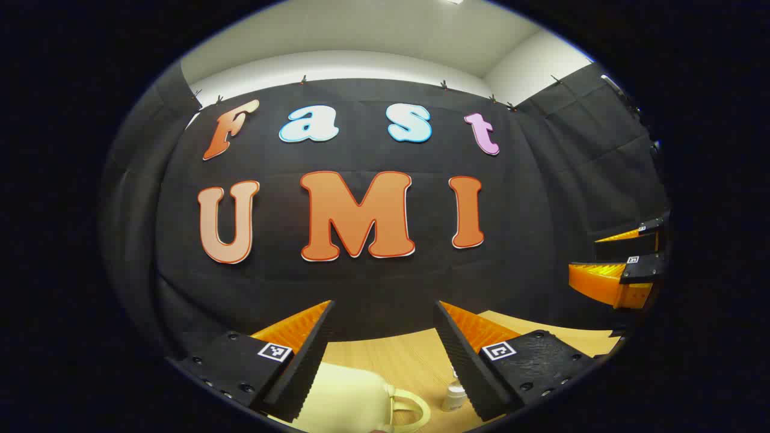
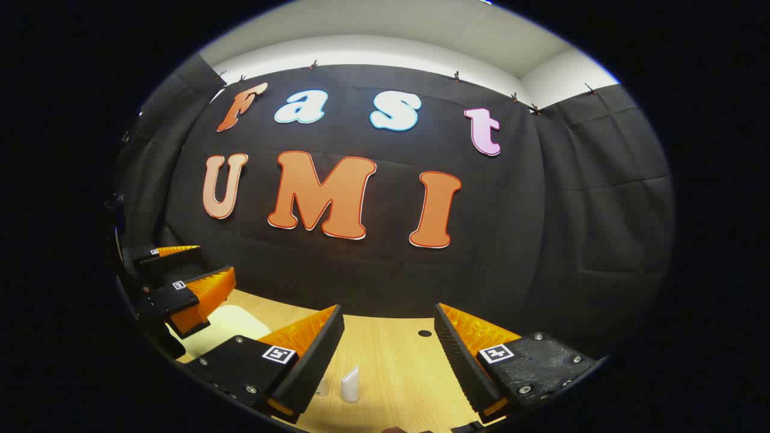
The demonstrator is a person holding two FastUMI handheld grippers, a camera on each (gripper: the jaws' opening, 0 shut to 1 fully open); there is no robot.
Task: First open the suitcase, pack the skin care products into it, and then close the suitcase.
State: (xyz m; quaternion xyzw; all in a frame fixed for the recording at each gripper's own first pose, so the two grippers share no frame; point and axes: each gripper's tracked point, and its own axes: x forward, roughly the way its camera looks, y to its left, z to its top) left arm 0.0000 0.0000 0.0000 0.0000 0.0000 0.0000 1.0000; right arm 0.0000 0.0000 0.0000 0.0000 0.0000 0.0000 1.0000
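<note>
- Suitcase (image 1: 343, 397), bottom centre of the left gripper view: pale cream-yellow shell and handle, plain.
- Small jar (image 1: 455, 398), lower centre-right: whitish, plain.
- Table (image 1: 409, 355): light wood, fine straight grain.
- Tube (image 2: 350, 385), bottom centre of the right gripper view: white.
- Table hole (image 2: 425, 333): dark oval.
- Booth wall (image 2: 571, 210): black cloth.
- Ceiling (image 1: 373, 30), top: off-white.
</note>
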